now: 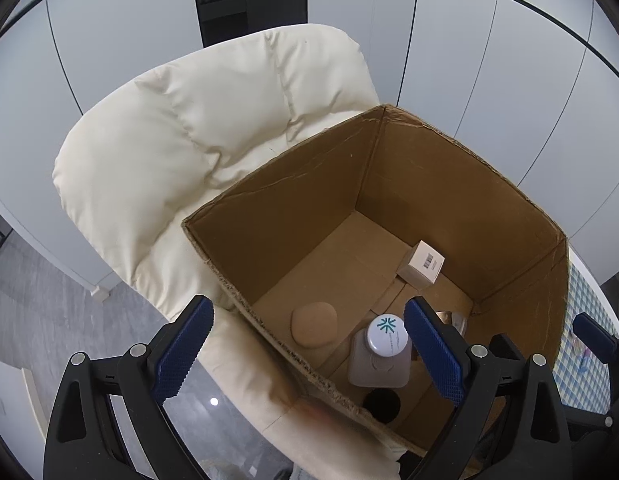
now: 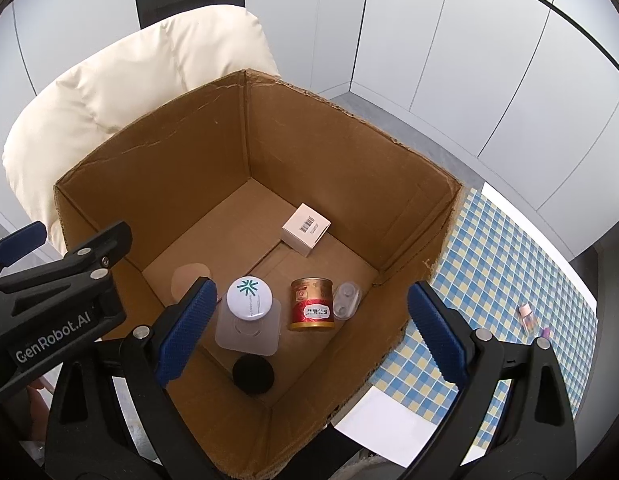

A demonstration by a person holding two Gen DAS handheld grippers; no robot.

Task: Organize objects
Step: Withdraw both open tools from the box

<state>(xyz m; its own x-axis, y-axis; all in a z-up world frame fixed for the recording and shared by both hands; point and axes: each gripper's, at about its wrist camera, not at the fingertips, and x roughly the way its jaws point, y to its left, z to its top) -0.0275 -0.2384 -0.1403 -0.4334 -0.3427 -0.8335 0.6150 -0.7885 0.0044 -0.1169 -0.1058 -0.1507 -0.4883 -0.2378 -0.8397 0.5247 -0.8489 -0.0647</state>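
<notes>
We see both grippers, left point(image 1: 309, 356) and right point(image 2: 309, 334), spread wide and empty above the box point(image 2: 149, 184); bottle point(image 2: 248, 316) and can point(image 2: 312, 304) inside.

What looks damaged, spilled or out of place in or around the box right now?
Nothing spilled. The cardboard box has ragged, torn top edges. Two small items still lie outside it on the checkered cloth. The red can stands upright.
</notes>
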